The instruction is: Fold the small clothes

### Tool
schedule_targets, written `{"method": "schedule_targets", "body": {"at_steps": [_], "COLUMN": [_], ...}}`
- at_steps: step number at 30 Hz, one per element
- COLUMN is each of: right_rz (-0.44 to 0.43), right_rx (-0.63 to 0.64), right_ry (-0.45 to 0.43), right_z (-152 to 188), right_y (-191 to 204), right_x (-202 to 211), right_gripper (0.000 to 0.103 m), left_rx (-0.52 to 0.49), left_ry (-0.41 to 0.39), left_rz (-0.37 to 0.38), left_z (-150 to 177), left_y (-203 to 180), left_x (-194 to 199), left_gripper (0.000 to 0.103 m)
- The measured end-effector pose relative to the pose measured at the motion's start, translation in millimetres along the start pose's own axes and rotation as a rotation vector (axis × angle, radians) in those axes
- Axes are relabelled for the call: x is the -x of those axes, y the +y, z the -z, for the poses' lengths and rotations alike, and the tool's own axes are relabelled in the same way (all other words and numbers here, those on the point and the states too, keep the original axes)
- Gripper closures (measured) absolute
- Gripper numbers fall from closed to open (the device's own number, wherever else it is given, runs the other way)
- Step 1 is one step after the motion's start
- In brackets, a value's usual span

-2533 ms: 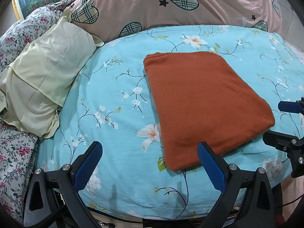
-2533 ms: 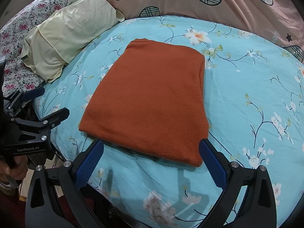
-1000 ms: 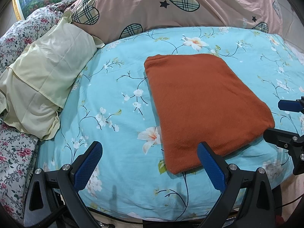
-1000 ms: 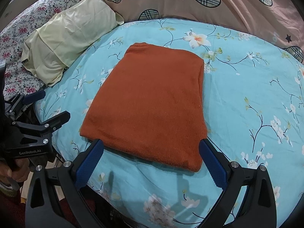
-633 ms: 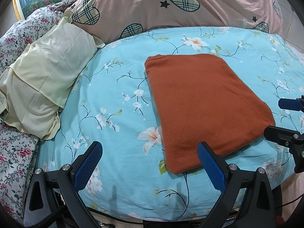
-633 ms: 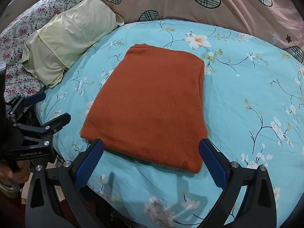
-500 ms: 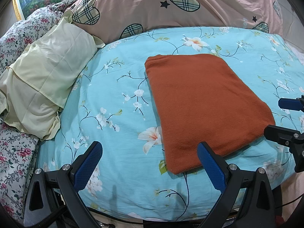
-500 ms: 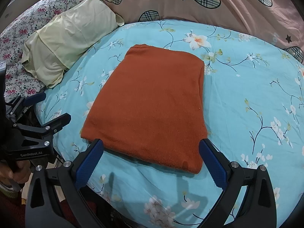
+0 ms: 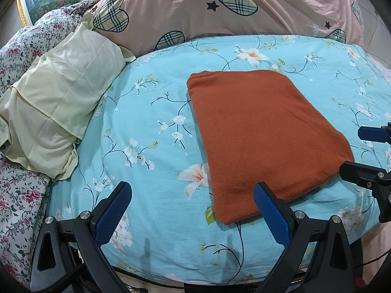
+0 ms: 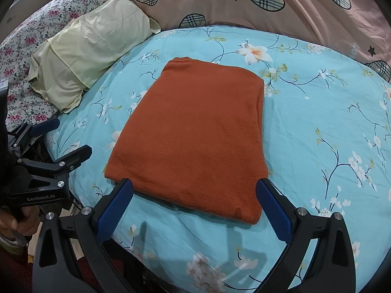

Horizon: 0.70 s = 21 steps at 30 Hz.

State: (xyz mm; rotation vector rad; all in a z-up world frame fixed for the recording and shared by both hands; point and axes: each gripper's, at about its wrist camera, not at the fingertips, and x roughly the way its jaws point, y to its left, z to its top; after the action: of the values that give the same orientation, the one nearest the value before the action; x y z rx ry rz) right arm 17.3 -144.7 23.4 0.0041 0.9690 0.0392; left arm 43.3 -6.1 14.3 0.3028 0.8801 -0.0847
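**One brand mark on a gripper**

Only one piece of writing could be read. In the right wrist view, at about eight o'clock, the black body of the left gripper (image 10: 63, 144) carried the words "GenRobot.AI" in small pale letters. A person's hand (image 10: 23, 219) held that tool just below the lettering. Nothing else in either view bore legible text, numbers or signs.

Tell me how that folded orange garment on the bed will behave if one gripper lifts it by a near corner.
The orange garment looks like soft knit folded in layers, so it would probably droop and partly unfold rather than stay flat. It seems light for its size. On the smooth floral sheet it may drag or bunch when pushed; both the left gripper and the right gripper are open.
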Motion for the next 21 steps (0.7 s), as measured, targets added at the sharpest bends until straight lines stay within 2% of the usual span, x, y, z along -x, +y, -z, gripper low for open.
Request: {"method": "schedule_targets", "body": {"at_steps": [12, 15, 21], "right_rz": [0.000, 0.000, -0.001], "right_rx": [-0.034, -0.060, -0.087], "right_ry": [-0.015, -0.023, -0.014], "right_z": [-14.9, -19.9, -23.2], "right_y": [-8.3, -15.9, -24.8], "right_x": [-6.6, -11.6, -22.7], "right_gripper": [0.003, 0.003, 0.003], "left_rx": [0.010, 0.032, 0.049], "left_ry": [-0.008, -0.020, -0.012], "left_rz": [0.014, 0.039, 0.037], "left_z": [-5.5, -13.7, -24.0], "left_y": [0.4, 1.9, 3.0], "left_x": [-2.1, -8.0, -24.4], "left_gripper": [0.003, 0.003, 0.003]}}
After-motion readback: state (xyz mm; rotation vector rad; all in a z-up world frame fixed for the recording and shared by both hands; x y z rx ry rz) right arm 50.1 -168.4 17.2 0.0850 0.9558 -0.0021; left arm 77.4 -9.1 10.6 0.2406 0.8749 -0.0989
